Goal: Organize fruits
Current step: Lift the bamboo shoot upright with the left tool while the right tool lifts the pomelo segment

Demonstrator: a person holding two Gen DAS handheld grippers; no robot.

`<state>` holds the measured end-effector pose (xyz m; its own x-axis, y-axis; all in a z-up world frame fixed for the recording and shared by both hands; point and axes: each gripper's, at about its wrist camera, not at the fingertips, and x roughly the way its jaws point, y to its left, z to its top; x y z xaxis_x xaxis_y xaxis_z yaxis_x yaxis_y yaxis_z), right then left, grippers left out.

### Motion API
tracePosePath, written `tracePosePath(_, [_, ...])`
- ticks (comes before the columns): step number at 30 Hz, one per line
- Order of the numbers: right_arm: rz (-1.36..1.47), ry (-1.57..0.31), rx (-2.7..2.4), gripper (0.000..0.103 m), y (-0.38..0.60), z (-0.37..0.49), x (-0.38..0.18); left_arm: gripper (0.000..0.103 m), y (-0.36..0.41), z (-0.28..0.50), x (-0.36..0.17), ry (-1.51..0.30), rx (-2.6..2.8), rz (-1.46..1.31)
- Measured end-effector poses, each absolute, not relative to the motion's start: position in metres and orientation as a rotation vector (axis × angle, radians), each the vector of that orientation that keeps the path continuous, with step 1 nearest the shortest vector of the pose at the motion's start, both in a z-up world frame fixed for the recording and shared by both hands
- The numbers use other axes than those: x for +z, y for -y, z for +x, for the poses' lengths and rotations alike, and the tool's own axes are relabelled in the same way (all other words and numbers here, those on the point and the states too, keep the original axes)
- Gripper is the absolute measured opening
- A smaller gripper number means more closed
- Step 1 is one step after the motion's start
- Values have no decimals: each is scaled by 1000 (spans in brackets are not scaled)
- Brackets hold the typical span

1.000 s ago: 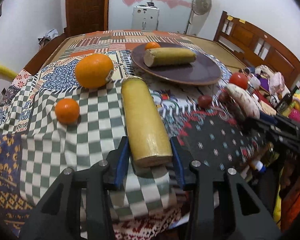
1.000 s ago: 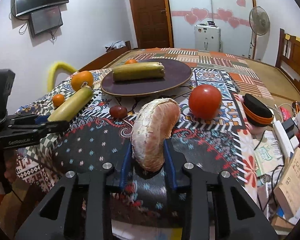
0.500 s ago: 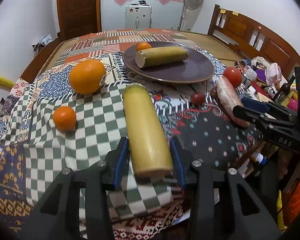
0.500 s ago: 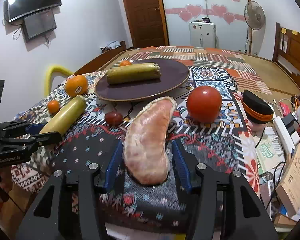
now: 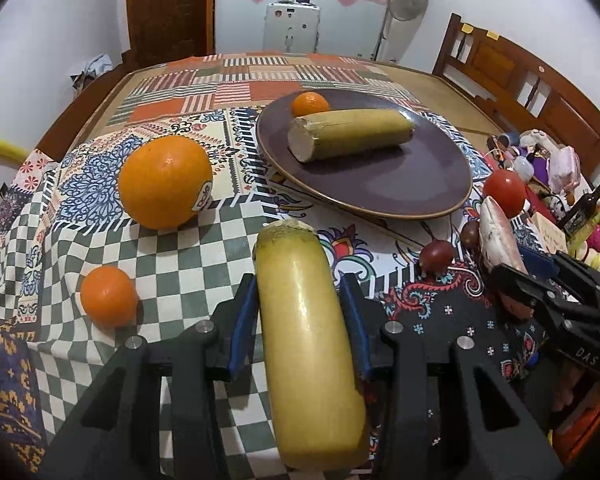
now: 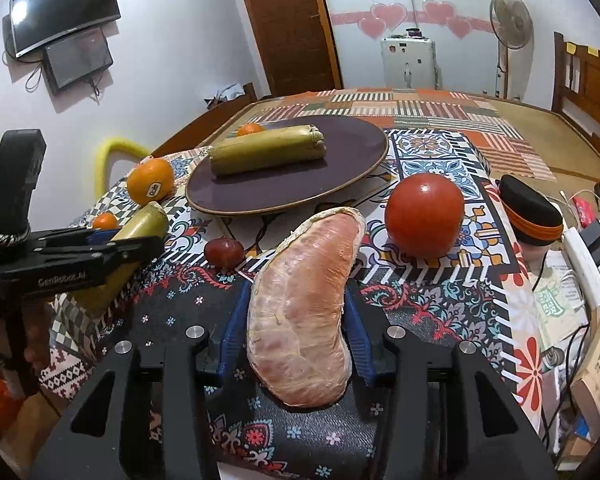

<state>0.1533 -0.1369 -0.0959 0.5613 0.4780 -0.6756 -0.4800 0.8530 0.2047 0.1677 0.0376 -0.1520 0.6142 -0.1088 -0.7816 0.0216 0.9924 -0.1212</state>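
Note:
My left gripper (image 5: pixel 299 308) is shut on a yellow sugarcane piece (image 5: pixel 306 344) and holds it above the patchwork cloth. My right gripper (image 6: pixel 296 312) is shut on a peeled pomelo segment (image 6: pixel 304 304), lifted off the table. A purple plate (image 5: pixel 420 184) holds another sugarcane piece (image 5: pixel 352 132) and a small orange (image 5: pixel 310 103). A large orange (image 5: pixel 166 182), a small orange (image 5: pixel 108 296), a tomato (image 6: pixel 424 214) and a dark small fruit (image 6: pixel 224 252) lie on the cloth. The left gripper also shows in the right wrist view (image 6: pixel 112 248).
A black-and-orange case (image 6: pixel 534 218), cables and boxes (image 6: pixel 592 360) crowd the table's right side. Toys and a bottle (image 5: pixel 580 208) lie beyond the right edge. A wooden bench (image 5: pixel 520 80) stands on the right, a yellow chair back (image 6: pixel 120 152) on the left.
Both grippers have slid further along their fruit and lifted it: the sugarcane now reaches past the left fingers. The pomelo segment turned flat in the right fingers, which opened briefly and closed again.

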Motion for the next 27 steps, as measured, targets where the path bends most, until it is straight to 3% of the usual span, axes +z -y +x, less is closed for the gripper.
tracePosePath(16, [-6, -662, 524, 42, 154, 145, -57, 36, -16, 124, -88, -730, -137, -46])
tracePosePath(27, [-16, -601, 516, 42, 153, 159, -35, 36, -6, 142, -57, -638, -153, -46])
